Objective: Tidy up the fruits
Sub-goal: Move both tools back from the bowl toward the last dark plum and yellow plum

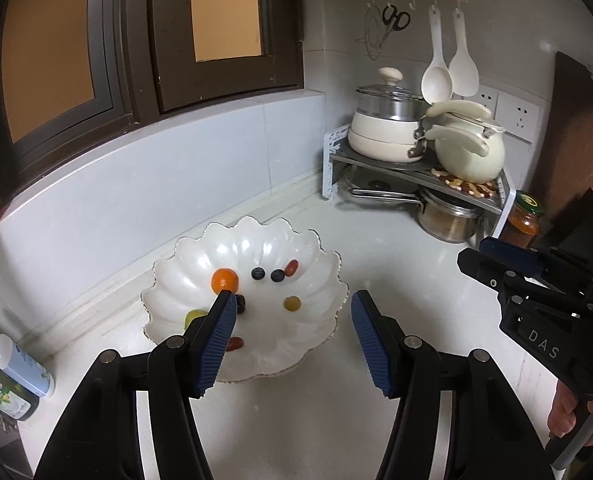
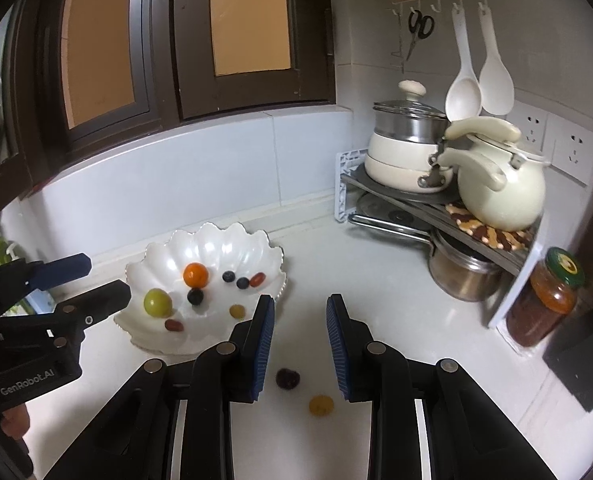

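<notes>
Hovering: I hold both grippers above the white counter (image 2: 376, 280), neither carrying anything.
Left gripper (image 1: 292, 334): my jaws stand moderately wide and bare, aimed down into the scalloped white bowl (image 1: 320, 264), so the fruit already gathered lies straight ahead of them.
Right gripper (image 2: 300, 344): my jaws are narrow with a clear gap, nothing between the pads; the bowl sits ahead and to the left of them.
In the bowl: a small orange (image 2: 195, 274), a green fruit (image 2: 157, 302), two blueberries (image 2: 228, 277), a dark grape (image 2: 195, 297), a yellowish grape (image 2: 237, 311) and two reddish oblong fruits (image 2: 257, 279), all loose and apart on the bowl floor.
Strays: a dark purple grape (image 2: 287, 378) lies on the counter right under the gap of my right jaws, and a yellow grape (image 2: 321, 405) just nearer me, toward the right finger.
Why so: I judge the right jaws are lined over the strays because those two are what remains outside the bowl.
Next: they would need to widen before dropping onto the dark grape; round fruit may roll.
</notes>
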`<state>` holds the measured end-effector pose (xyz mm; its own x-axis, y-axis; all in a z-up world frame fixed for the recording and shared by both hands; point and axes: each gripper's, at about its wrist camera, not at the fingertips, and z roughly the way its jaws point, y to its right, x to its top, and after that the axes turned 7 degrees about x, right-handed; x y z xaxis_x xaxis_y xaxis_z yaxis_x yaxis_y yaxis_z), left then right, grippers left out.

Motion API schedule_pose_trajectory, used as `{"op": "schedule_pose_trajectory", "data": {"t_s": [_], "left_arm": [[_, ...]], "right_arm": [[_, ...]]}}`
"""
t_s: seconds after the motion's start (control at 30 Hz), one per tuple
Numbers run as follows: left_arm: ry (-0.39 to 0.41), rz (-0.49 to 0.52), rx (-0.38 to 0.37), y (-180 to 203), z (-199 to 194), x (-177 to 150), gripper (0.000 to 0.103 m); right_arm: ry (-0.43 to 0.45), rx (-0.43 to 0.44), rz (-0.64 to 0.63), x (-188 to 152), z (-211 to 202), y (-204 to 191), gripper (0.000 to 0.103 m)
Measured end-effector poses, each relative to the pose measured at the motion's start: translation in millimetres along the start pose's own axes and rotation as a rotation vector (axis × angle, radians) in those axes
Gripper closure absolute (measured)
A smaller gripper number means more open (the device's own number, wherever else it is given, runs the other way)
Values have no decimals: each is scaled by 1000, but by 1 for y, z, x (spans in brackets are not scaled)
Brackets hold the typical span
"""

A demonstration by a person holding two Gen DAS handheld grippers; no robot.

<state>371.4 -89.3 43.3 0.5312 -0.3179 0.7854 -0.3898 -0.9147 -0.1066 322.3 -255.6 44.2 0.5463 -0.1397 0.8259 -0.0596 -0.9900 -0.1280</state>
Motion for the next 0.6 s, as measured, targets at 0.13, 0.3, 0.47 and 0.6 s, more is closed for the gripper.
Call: {"op": "schedule_pose_trajectory", "data": {"t_s": [0.13,0.3,0.47,0.6], "left_arm": [[-1,11,-24,3,-2,-8,44],[4,31,-61,10,-3,-19,44],[27,63,-90,18,-4,-32,44],[43,97,-99,24,-4,-39,44]], "right_arm": [[12,-20,9,-11,-8,-1,74],[11,-33,29,-23,-14,1,74],[-3,-41,48,-37,-14,3,74],[-9,-45,71,-49,-13,7,74]]}}
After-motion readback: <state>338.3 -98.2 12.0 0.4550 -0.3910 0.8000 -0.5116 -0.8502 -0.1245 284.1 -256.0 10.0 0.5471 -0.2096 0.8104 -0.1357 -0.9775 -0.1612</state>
